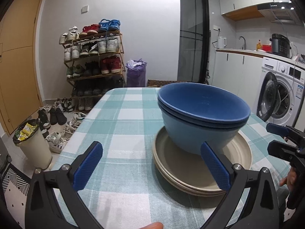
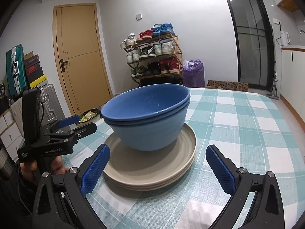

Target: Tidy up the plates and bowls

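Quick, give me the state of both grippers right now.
Left gripper: open, holding nothing, in front of the stacked bowls.
Right gripper: open, holding nothing, in front of the plates.

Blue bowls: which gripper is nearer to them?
Left, narrowly. The left gripper sits beside the blue bowls, one finger overlapping their base; the right gripper faces them squarely, slightly back.

A shoe rack (image 1: pixel 93 57) and purple bag (image 1: pixel 136 72) stand far ahead; a bin (image 1: pixel 34 145) sits left, a washer (image 1: pixel 280 93) right.
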`<state>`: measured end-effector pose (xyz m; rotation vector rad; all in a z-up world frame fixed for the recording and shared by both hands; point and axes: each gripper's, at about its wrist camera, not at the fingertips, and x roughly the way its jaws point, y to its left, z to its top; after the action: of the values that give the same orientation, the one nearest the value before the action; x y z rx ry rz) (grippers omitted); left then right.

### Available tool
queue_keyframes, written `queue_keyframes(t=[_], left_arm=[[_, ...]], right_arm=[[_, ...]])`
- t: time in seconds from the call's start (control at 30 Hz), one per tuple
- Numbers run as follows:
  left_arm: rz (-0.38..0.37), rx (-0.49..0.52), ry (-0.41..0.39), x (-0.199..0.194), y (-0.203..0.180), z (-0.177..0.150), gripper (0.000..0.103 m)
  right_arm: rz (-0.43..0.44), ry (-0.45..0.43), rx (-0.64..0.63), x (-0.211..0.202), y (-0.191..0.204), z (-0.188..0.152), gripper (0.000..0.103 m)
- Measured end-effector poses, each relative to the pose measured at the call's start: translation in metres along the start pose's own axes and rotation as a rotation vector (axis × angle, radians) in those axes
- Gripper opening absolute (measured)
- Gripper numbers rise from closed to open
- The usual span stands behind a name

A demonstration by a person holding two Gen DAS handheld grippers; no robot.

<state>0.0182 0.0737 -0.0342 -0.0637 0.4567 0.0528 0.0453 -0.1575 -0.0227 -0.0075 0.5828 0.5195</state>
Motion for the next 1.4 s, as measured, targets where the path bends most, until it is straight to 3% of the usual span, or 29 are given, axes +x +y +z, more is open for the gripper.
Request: queue_keyframes(t=[1.4], left_arm=[[-0.001,0.001,-0.022,-0.003,-0.008,-0.007,0.103]], right_arm=[[0.04,-0.058,-0.032,-0.004,0.012,-0.01,0.102]])
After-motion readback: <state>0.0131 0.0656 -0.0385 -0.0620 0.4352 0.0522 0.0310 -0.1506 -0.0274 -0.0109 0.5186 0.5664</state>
